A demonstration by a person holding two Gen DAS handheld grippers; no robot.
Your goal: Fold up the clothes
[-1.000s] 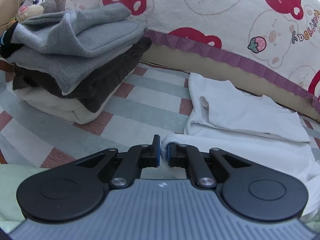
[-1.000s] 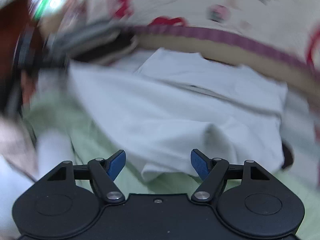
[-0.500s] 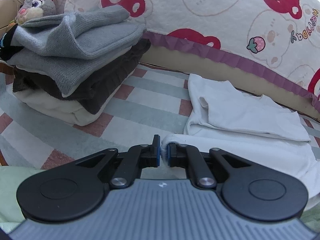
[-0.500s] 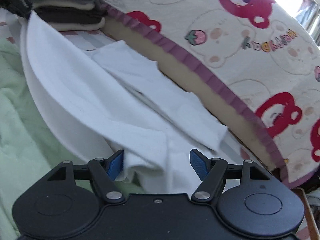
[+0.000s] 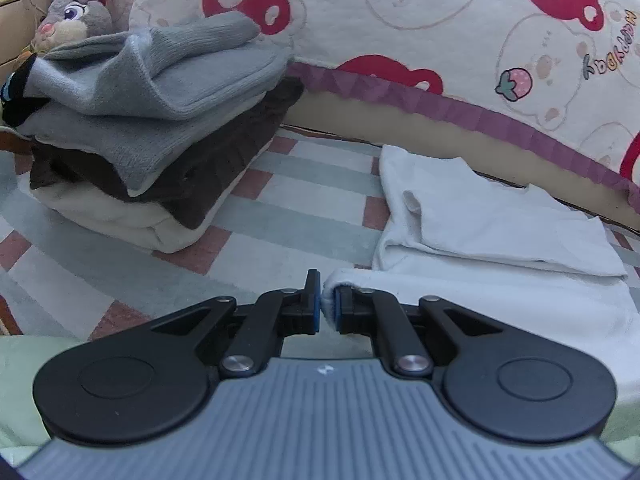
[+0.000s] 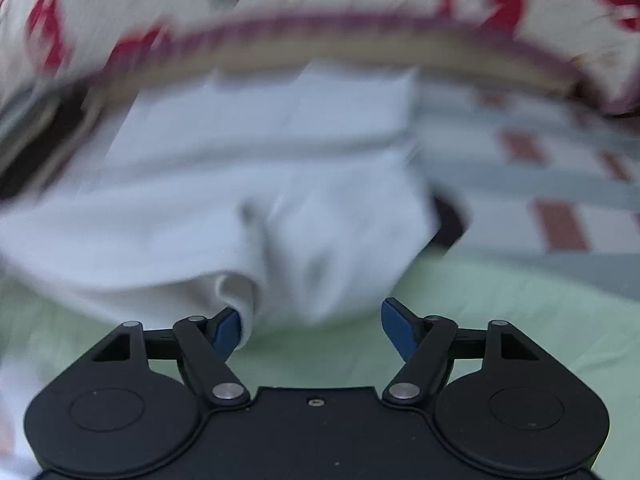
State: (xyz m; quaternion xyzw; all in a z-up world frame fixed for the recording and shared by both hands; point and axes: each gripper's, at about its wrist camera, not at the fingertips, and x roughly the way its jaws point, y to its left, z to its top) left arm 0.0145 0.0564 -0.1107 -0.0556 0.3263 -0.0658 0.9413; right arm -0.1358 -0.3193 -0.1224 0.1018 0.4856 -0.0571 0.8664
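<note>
Left hand-held gripper (image 5: 327, 307): clenched on the near edge of the white garment (image 5: 492, 220), pitched moderately downward, cloth pinched between the blue pads. Right hand-held gripper (image 6: 312, 326): jaws spread wide, nothing pinched, aimed steeply down; a fold of the same white garment (image 6: 256, 200) touches its left finger (image 6: 228, 332); that view is motion-blurred. Garment lies partly folded on the striped bed cover (image 5: 304, 200), near edge over a green blanket (image 6: 500, 312). Stack of folded sweaters (image 5: 140, 140) well to the left, plush rabbit (image 5: 74, 20) behind it, bear-print quilt (image 5: 440, 20) along the back.
</note>
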